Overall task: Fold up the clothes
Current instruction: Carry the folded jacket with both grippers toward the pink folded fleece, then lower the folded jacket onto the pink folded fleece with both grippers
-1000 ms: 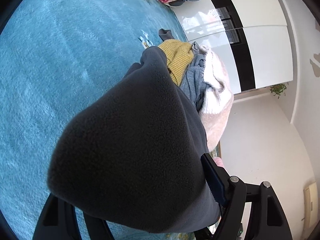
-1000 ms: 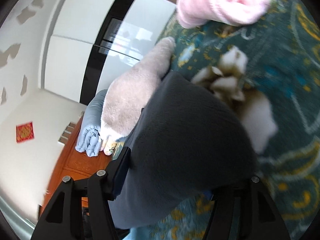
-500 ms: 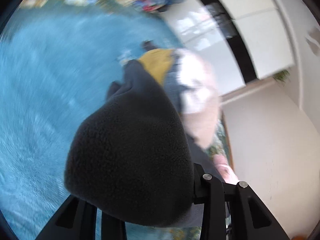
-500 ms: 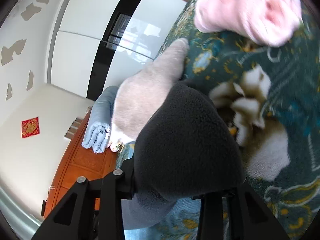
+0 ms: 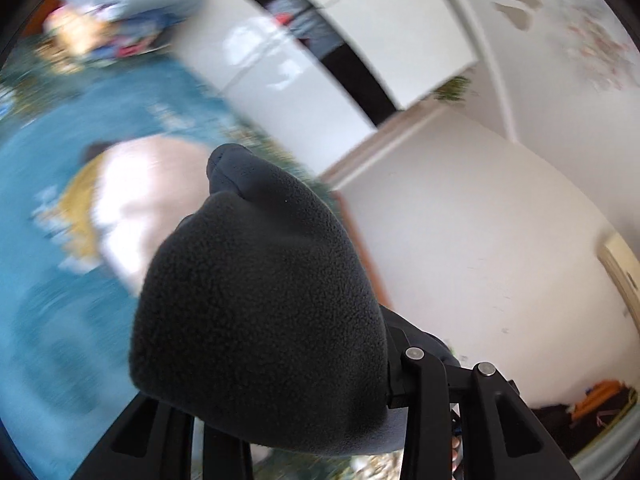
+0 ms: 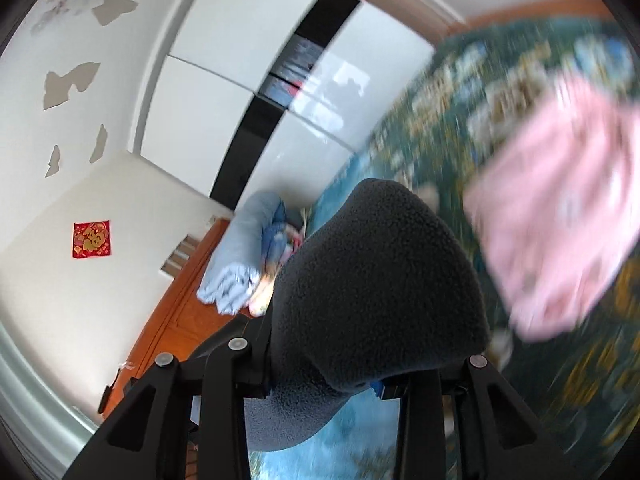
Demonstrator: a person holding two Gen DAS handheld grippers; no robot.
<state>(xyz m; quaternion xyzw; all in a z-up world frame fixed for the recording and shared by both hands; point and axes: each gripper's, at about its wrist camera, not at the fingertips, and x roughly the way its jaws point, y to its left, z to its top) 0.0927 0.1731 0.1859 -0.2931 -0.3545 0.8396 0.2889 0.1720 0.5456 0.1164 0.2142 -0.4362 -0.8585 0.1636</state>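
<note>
Left gripper (image 5: pixel 280 432): the jaws are shut tight on a thick bunch of the dark grey fleece (image 5: pixel 260 320). The cloth covers the tips, so only the black arms are seen.

Right gripper (image 6: pixel 344 388): the jaws are also clamped on the same dark grey fleece (image 6: pixel 376 280), which bulges up over them.

Where the fleece is: it is held up in the air by both grippers, above the blue-green bedspread (image 5: pixel 52 280). How far up cannot be told. It cannot be seen how much of it hangs down.

Other clothes: a pale pink and yellow pile (image 5: pixel 132 200) lies on the bedspread in the left view, very blurred. A pink garment (image 6: pixel 560 208) lies on the patterned part of the bedspread (image 6: pixel 580 400) in the right view. Light blue rolled cloth (image 6: pixel 240 268) is seen near the far edge, by the orange wood.

Step in hand: the fleece is probably being lifted and shaken out so it can be laid flat for a fold. This is a guess, as both views are smeared.

How to do it well: both holds should be kept firm. The two grippers should be kept level and pulled apart, so the cloth is stretched with no lumps. It should be laid on a bare part of the bedspread, away from the pink garment and the pile.

What could go wrong: thick fleece may slip out if one hold is loosened too soon.
</note>
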